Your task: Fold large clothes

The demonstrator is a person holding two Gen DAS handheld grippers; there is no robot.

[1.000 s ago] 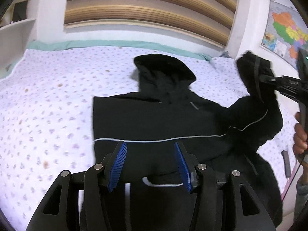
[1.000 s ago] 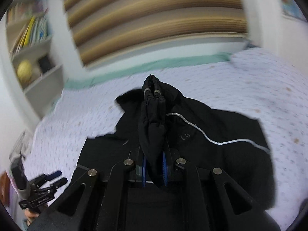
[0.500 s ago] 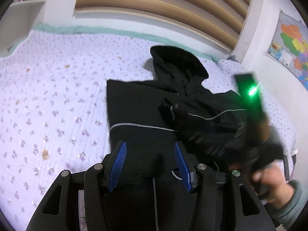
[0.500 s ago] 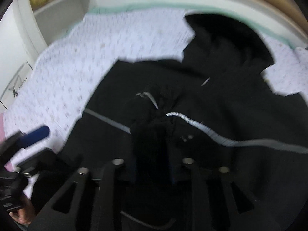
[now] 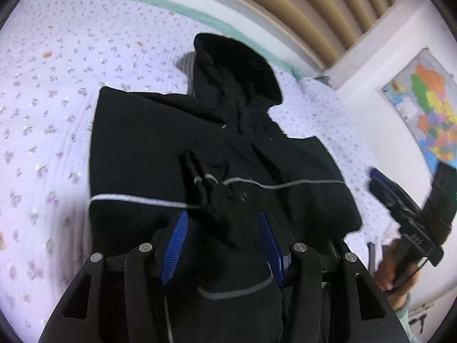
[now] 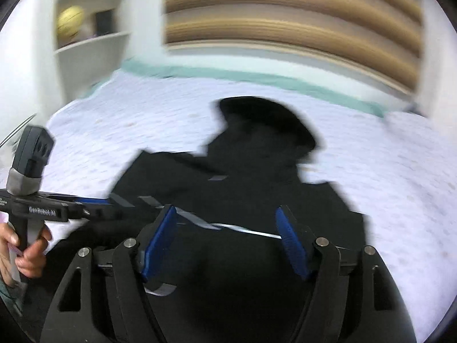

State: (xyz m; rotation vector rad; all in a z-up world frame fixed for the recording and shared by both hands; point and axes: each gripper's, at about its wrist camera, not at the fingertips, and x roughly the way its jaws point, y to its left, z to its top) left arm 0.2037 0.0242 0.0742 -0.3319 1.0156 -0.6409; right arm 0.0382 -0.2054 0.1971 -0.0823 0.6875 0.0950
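A black hooded jacket (image 5: 177, 148) is lying flat on the bed (image 5: 48, 91), filling centre frame in both wrist views, hood (image 5: 237, 65) pointing toward the upper middle, w/ a thin pale stripe running across the body. One sleeve is lying folded over the chest, its cuff (image 5: 211, 183) sitting mid-frame in the left view. Left claw (image 5: 224, 220) is hovering at the lower centre w/ blue pads spread apart, fabric showing between them but not pinched. Right claw (image 6: 225, 217) is also standing spread, its jaws having just been opening, nothing gripped btwn the pads; the jacket is lying beneath. In the right view a hand (image 6: 25, 254) is gripping the left tool's handle at lower left. A colourful map (image 5: 422, 108) is hanging on the wall at right, and shelves (image 6: 91, 40) w/ a yellow ball (image 6: 70, 24) are sitting upper left.
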